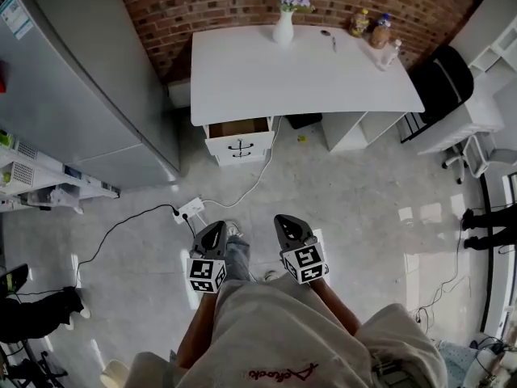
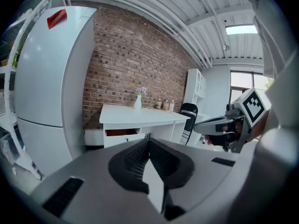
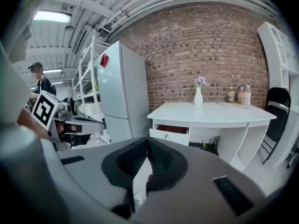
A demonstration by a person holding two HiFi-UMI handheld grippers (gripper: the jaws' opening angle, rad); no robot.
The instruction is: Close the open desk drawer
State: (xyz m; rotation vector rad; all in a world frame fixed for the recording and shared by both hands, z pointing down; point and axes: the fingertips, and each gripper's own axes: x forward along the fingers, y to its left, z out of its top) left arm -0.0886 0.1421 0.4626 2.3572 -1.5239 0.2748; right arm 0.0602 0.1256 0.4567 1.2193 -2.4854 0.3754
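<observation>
A white desk (image 1: pixel 299 75) stands against the brick wall. Its top left drawer (image 1: pixel 239 136) is pulled out, showing a brown inside; the drawer (image 2: pixel 122 133) also shows in the left gripper view and the drawer (image 3: pixel 170 133) in the right gripper view. My left gripper (image 1: pixel 212 234) and right gripper (image 1: pixel 288 226) are held side by side over the floor, well short of the desk. Both are shut with nothing between the jaws. Each points toward the desk.
A tall grey fridge (image 1: pixel 89 79) stands left of the desk. A white cable and power strip (image 1: pixel 191 209) lie on the floor between me and the drawer. A black chair (image 1: pixel 443 83) is right of the desk. A vase (image 1: pixel 283 24) and bottles (image 1: pixel 381 35) stand on the desktop.
</observation>
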